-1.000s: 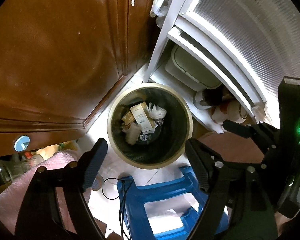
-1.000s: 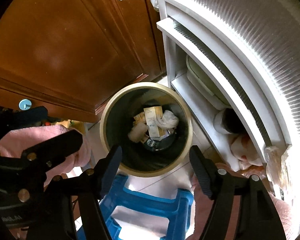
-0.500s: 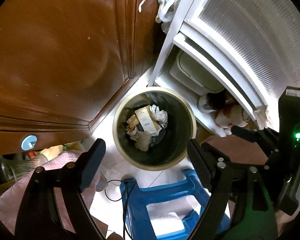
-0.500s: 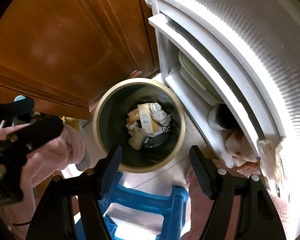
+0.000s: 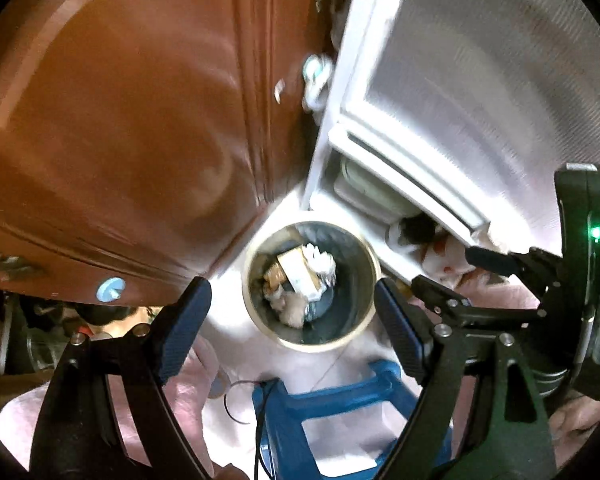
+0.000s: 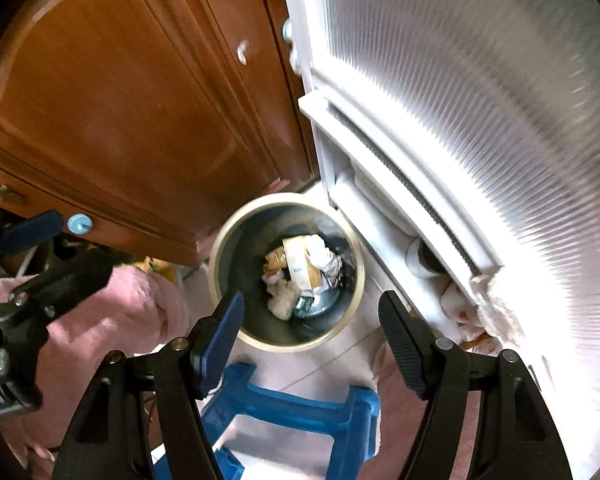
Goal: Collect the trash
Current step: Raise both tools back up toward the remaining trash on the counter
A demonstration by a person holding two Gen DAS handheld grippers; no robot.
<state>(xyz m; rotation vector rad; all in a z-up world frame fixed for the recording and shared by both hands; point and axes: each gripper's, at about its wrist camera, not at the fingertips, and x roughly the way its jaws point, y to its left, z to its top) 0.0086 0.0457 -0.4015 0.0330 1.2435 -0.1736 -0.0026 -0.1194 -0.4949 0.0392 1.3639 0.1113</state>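
Both grippers are hanging empty here: the left gripper [image 5: 288, 320] is standing wide apart with nothing between its jaws, and the right gripper [image 6: 310, 338] is gaping too, gripping nothing. Below them the round bin [image 6: 236, 224] is sitting on the floor in the corner where the wooden cabinet [image 6: 140, 120] is meeting the white door [image 6: 460, 100]. Trash [image 6: 300, 272], paper and wrappers, is already lying inside, so the dropping looks done; whether more pieces are waiting elsewhere, these views are not showing.
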